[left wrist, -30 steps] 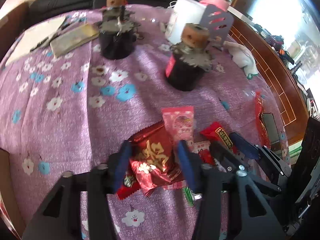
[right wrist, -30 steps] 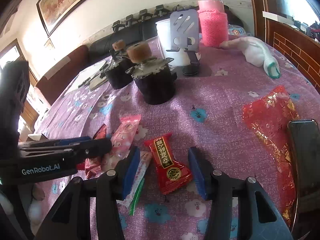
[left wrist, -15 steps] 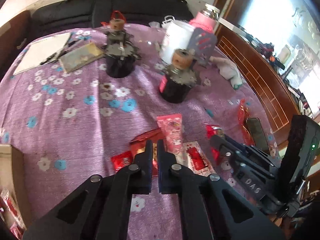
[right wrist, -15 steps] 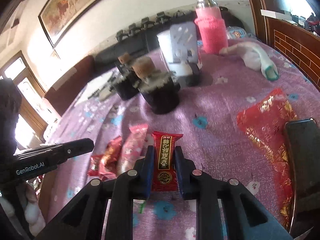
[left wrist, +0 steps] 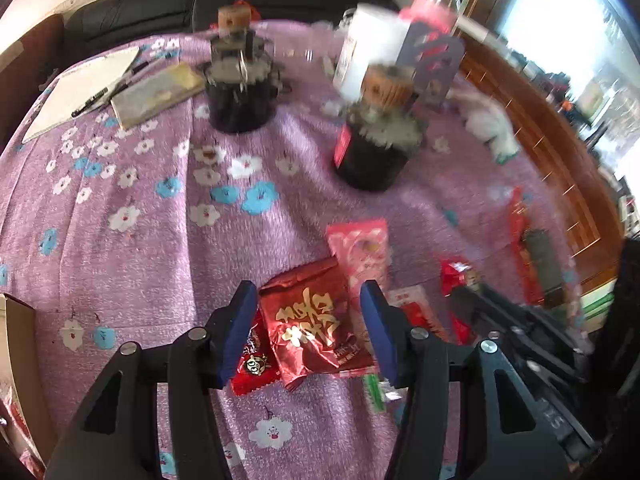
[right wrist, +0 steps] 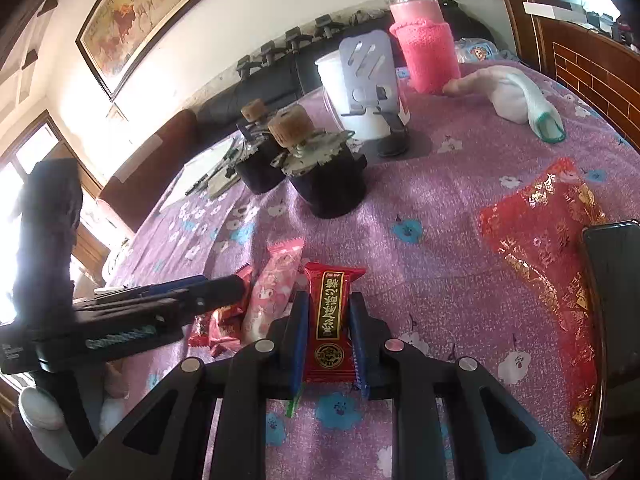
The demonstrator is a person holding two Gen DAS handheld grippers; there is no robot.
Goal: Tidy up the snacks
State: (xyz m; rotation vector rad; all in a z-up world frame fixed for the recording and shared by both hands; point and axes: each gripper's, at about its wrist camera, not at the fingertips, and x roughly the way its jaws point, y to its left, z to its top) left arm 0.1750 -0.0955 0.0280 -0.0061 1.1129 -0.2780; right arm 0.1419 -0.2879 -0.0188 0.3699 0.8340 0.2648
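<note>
Purple flowered cloth covers the bench [left wrist: 120,240], where a heap of wrapped snacks lies near its front edge. The left gripper [left wrist: 308,328], clenched tight half a second ago, now stands with its blue fingers [left wrist: 240,332] spread wide either side of a crinkled red foil packet [left wrist: 312,320], not touching it. The right gripper [right wrist: 328,340] remains clamped on a narrow red snack bar [right wrist: 330,324] with a gold label, just as it was a moment earlier. A pink wrapper [left wrist: 362,252] lies just beyond the foil packet, and a smaller red sachet [left wrist: 252,364] is half hidden beneath the left finger.

Much of the left view is smeared by motion; the white tub [left wrist: 368,48] and two dark pots [left wrist: 240,92] at the back are hard to read. Only the right camera gives a sharp look at the pink-sleeved flask [right wrist: 424,40], the big red foil bag [right wrist: 548,248] and a dark phone [right wrist: 612,300] cut off at the frame edge. Only the left camera shows a cardboard box [left wrist: 16,360] at the bench's left side.
</note>
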